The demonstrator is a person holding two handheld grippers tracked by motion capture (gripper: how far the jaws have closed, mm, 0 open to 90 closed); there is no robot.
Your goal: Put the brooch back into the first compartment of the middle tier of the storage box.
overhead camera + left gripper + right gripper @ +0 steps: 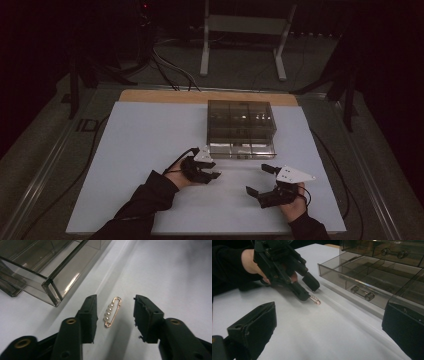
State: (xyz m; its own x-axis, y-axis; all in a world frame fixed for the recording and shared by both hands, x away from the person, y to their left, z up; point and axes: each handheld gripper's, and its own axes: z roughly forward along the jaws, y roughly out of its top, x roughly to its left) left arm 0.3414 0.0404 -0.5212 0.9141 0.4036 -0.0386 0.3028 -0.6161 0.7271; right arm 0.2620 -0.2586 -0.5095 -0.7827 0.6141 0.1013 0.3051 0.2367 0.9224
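White board covers the table [150, 145], with dark floor and cables around it. One brooch pin [113, 312] lies flat on the white surface: a slim gold safety-pin frame with four small pearls in a row along one bar. It rests between the two black jaws of the left gripper [115, 318], which stand apart on either side of it without touching it. In the right gripper view the pin [315, 299] shows just at the tips of those jaws. Just beyond it stands one smoky clear drawer box [241, 128], its lowest drawer pulled out toward the pin. The right gripper [259, 179] hovers well apart from the pin, its jaws spread wide with nothing in them.
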